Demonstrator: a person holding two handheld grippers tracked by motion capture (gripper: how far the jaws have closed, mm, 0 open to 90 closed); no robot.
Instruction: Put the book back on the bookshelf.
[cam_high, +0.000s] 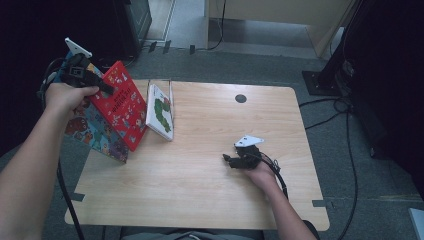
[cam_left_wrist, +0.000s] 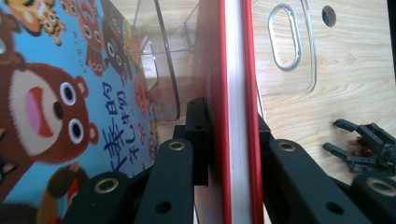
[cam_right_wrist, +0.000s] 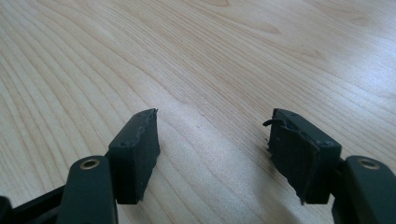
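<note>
Left gripper pinching a red book at the table's left edge, right gripper resting spread on the wood.

High view: the left gripper (cam_high: 106, 88) holds the red book (cam_high: 121, 106) upright and tilted, just in front of a blue picture book (cam_high: 95, 131) and beside a white book (cam_high: 161, 111) standing in a clear rack (cam_high: 171, 86); the right gripper (cam_high: 228, 158) sits well apart on the table (cam_high: 210, 195). Left gripper view: both jaws press on the red book's (cam_left_wrist: 233, 93) covers — the blue picture book (cam_left_wrist: 56, 102) lies to one side, the clear rack (cam_left_wrist: 289, 42) behind. Right gripper view: the jaws stand spread over bare table (cam_right_wrist: 210, 60), nothing between them.
</note>
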